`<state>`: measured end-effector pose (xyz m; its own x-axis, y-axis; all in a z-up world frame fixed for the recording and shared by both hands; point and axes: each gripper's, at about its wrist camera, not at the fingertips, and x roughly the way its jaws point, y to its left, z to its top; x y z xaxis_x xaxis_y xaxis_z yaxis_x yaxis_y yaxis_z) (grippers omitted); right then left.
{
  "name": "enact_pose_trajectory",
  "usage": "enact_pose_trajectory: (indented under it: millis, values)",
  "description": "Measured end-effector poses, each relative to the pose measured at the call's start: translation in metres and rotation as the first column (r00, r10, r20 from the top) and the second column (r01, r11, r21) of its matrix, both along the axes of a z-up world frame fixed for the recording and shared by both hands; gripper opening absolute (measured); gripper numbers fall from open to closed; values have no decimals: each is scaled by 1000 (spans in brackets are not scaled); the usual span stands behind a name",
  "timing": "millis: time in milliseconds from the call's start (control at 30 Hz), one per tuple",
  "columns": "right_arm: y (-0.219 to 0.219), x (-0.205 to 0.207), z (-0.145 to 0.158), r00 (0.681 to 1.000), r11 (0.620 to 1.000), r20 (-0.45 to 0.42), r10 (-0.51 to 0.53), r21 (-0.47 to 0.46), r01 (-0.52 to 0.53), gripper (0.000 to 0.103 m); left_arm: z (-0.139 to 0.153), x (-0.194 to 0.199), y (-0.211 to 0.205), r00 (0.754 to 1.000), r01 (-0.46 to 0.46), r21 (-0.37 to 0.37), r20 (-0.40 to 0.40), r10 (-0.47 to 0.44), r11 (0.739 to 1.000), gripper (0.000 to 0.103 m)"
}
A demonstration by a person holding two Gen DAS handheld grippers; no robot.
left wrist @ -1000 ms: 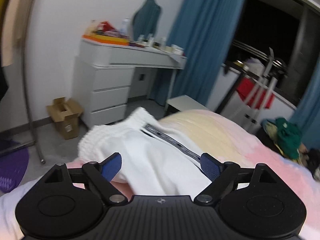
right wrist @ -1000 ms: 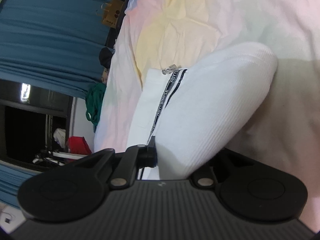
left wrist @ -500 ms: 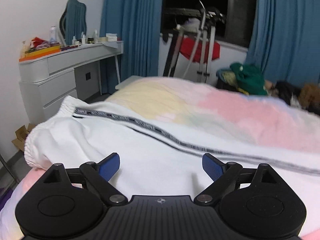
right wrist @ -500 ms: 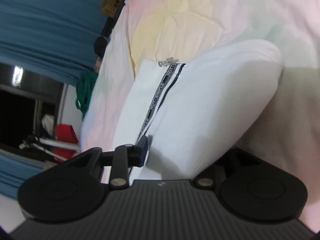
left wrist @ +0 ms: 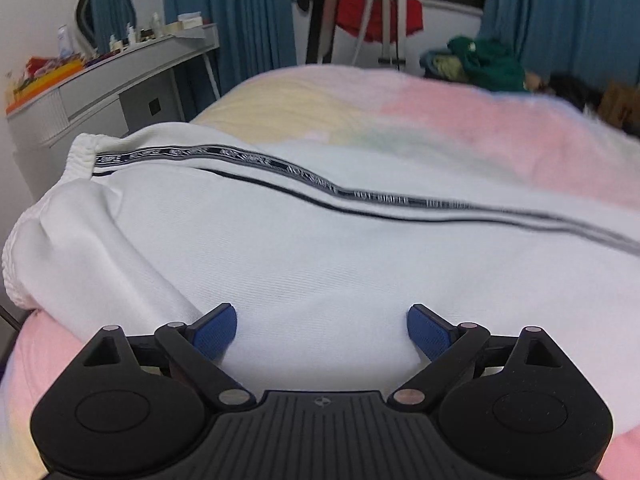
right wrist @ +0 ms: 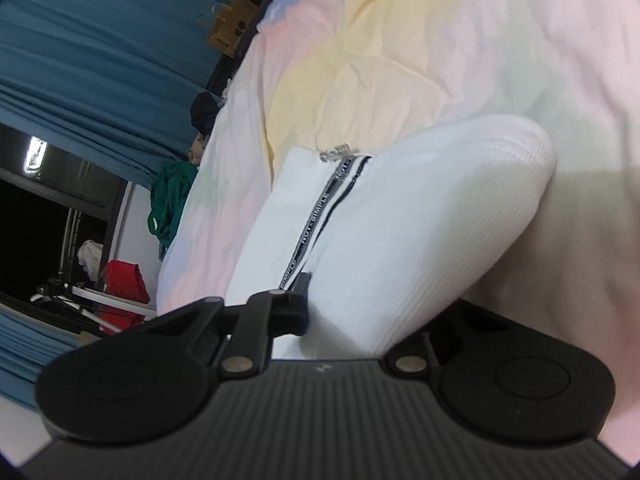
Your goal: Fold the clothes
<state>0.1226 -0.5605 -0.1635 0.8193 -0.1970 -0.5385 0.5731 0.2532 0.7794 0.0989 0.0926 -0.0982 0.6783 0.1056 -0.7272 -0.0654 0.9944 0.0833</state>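
A white garment (left wrist: 320, 248) with a black lettered stripe and ribbed hem lies across the pastel bedspread (left wrist: 480, 120). My left gripper (left wrist: 322, 330) hovers low over its near part. Its jaws are opening wide, with cloth below and between the blue pads (left wrist: 216, 330), which do not press on it. In the right wrist view the same white garment (right wrist: 420, 220) bulges up, with a metal zip pull (right wrist: 334, 154) at its far end. My right gripper (right wrist: 360, 312) is closing on a bunched fold of it. One finger (right wrist: 298, 304) presses into the fabric; the other is hidden under the cloth.
A white desk with drawers (left wrist: 120, 76) stands left of the bed, by blue curtains (left wrist: 240, 12). A drying rack with a red cloth (left wrist: 376, 12) stands at the window. A green clothes pile (left wrist: 488, 64) and a cardboard box (right wrist: 232, 28) lie beyond the bed.
My left gripper swung from facing the desk to facing along the bed and sank close over the garment, its jaws wider. My right gripper's visible finger eased off the fold, then pressed back in.
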Motion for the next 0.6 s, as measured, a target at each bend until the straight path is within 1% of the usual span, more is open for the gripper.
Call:
enact_pose_trajectory:
  millis: [67, 167, 267, 333, 367, 433, 500, 600]
  values:
    - [5, 1, 9, 1000, 999, 1, -1, -45, 1, 18, -2, 3, -1, 1000, 6, 14, -13, -5, 1000, 96]
    - [19, 6, 30, 1000, 984, -2, 21, -175, -21, 18, -3, 7, 0, 1000, 5, 13, -20, -5, 1000, 98]
    - [37, 10, 54, 999, 941, -6, 52, -334, -51, 18, -3, 7, 1, 1000, 5, 17, -15, -5, 1000, 98]
    - [53, 11, 71, 997, 891, -2, 81, -449, -73, 18, 1, 6, 2, 1000, 2, 7, -5, -2, 1000, 98]
    - [64, 11, 81, 995, 856, -3, 99, -510, -86, 18, 3, 5, 3, 1000, 0, -1, 3, 0, 1000, 98]
    - [92, 13, 100, 990, 761, -9, 140, -639, -113, 18, 9, 3, 5, 1000, -6, -12, 22, 6, 1000, 97]
    - [123, 14, 116, 982, 647, -11, 188, -751, -133, 18, 15, 0, 5, 999, -15, -4, 52, 16, 1000, 95]
    - [180, 13, 133, 956, 456, -21, 294, -876, -159, 18, 28, -5, 9, 994, -31, -19, 103, 32, 999, 95]
